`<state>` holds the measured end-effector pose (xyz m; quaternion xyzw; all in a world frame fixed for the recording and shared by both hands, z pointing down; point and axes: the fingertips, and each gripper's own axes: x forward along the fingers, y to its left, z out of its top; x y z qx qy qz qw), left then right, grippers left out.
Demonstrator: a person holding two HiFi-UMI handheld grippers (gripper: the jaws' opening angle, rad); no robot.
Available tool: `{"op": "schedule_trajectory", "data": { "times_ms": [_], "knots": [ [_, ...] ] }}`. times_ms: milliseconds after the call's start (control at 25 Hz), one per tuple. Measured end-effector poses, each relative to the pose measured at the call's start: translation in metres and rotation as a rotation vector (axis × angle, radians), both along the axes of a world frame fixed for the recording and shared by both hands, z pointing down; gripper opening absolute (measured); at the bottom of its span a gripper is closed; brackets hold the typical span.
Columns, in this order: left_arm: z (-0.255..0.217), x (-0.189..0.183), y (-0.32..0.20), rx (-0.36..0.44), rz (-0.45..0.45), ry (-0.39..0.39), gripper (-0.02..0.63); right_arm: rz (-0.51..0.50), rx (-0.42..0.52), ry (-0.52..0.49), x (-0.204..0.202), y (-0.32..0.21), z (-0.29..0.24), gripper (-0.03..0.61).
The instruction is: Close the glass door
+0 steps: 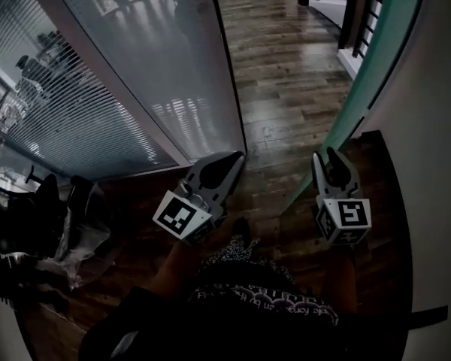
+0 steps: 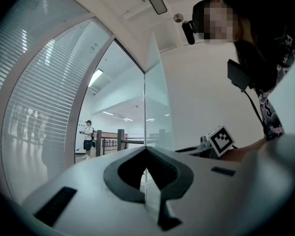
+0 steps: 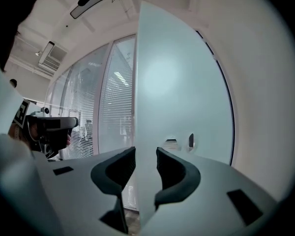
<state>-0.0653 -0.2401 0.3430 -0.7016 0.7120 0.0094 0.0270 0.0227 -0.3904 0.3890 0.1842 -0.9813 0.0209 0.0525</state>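
Right gripper view: glass door (image 3: 179, 82) inside spread right gripper (image 3: 146, 162); left gripper (image 2: 146, 149) closed.

No legible words, numbers or brand marks anywhere.

Left hand-held gripper (image 1: 236, 157): left marker cube (image 1: 182, 215) carries a black-and-white square code, blocky pattern only, no letters.

Right hand-held gripper (image 1: 332, 160): right marker cube (image 1: 349, 213) has the same kind of code on two visible faces. It shows again in the left gripper view, again as pattern only.

Right gripper view: part of a square code at the far left edge, cut off by the frame.

Person's dark garment (image 1: 233, 307): a band of white lettering (image 1: 274, 295) along the patterned hem, seen in the head view. It is upside down and too small and blurred to read.
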Motion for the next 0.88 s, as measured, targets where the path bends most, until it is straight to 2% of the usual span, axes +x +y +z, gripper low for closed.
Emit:
{"op": "schedule_trajectory", "data": {
  "times_ms": [480,600,880],
  "knots": [
    [-0.004,-0.071,-0.016,0.045,-0.034,0.015,0.002,-0.060,0.022,0.018,-0.078,0.000,-0.004,0.121],
    [-0.004,-0.095,-0.020,0.034,-0.052,-0.019,0.002,-0.078,0.040,0.029,-0.102,-0.002,-0.003,0.121],
    [-0.017,-0.161,-0.018,0.081,-0.102,-0.018,0.002,-0.090,0.035,0.029,-0.155,-0.005,-0.003,0.120]
  ]
}}
